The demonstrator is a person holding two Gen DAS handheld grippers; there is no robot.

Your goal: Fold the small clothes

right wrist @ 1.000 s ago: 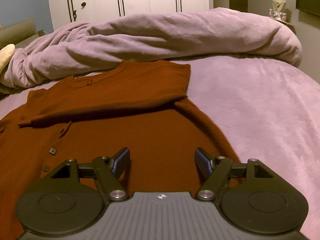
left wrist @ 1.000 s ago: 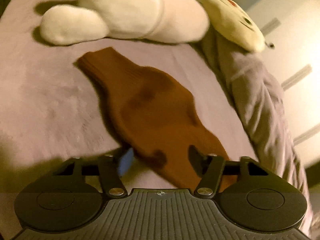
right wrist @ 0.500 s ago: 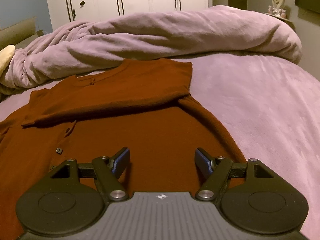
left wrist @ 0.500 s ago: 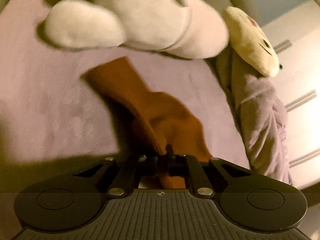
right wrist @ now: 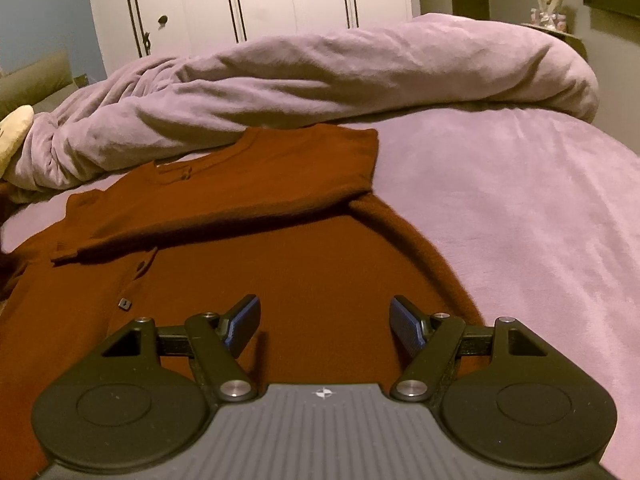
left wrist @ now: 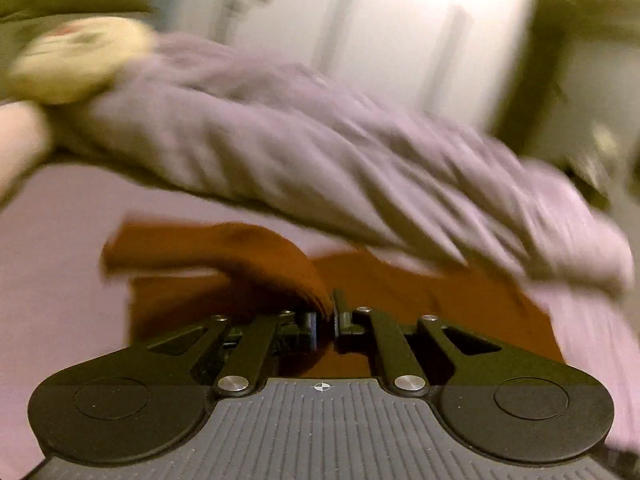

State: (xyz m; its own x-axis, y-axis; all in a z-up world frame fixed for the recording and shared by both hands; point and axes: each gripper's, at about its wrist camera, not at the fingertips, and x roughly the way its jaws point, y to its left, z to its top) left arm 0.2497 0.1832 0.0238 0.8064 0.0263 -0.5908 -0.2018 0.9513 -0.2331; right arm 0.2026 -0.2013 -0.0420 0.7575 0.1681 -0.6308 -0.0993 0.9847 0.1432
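Left wrist view shows a rust-brown sleeve (left wrist: 208,248) pinched in the left gripper (left wrist: 332,316), whose jaws are easing apart slightly yet still clamp the cloth, lifted over the cardigan (right wrist: 304,280) on the near bed (right wrist: 520,208), probably to fold it inward. Right gripper (right wrist: 324,316) hangs released over the cardigan's body, likely ready to steady it; a rumpled blanket (right wrist: 320,80) lies beyond.

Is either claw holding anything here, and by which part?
The left claw pinches the rust-brown cardigan's sleeve near its free end; its jaws are opening slightly. The right claw is open, holding nothing.
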